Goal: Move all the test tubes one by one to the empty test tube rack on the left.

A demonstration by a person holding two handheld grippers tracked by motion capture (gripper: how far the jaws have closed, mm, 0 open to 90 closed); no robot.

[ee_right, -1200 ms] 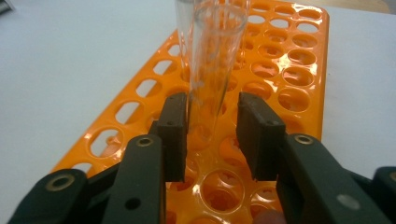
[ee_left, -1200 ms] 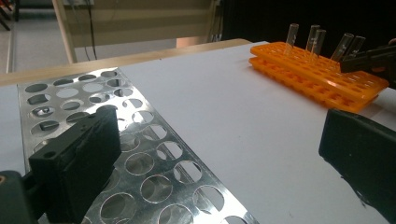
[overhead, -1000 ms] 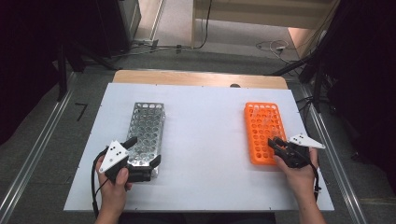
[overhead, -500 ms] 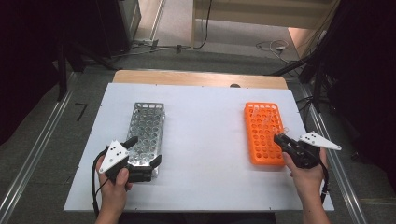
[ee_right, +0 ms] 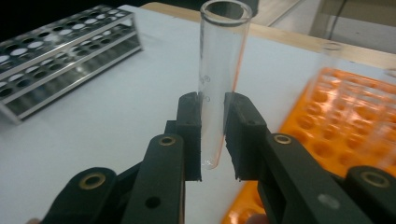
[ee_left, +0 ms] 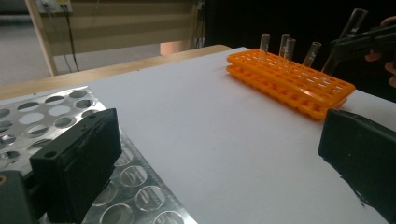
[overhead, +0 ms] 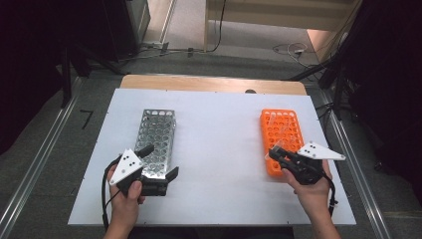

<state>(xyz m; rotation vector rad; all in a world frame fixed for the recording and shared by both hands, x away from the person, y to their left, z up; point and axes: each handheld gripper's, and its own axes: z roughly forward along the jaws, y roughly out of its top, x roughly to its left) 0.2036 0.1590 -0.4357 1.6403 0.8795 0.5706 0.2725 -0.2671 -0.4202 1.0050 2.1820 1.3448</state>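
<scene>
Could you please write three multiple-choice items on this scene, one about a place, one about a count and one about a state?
1. Where does the perforated silver metal rack lie on the white table, seen from above?
A. on its left half
B. on its right half
C. at its far edge

2. How many clear glass tubes stand in the orange plastic rack?
A. none
B. four
C. nine

3. What is the state of the right gripper?
A. open over the metal rack
B. lying on the table
C. shut on a clear glass test tube

Answers:
1. A, the high view puts it left, by the left gripper.
2. B, the left gripper view shows four upright tubes.
3. C, the right gripper view shows both pads pressing the tube.
</scene>
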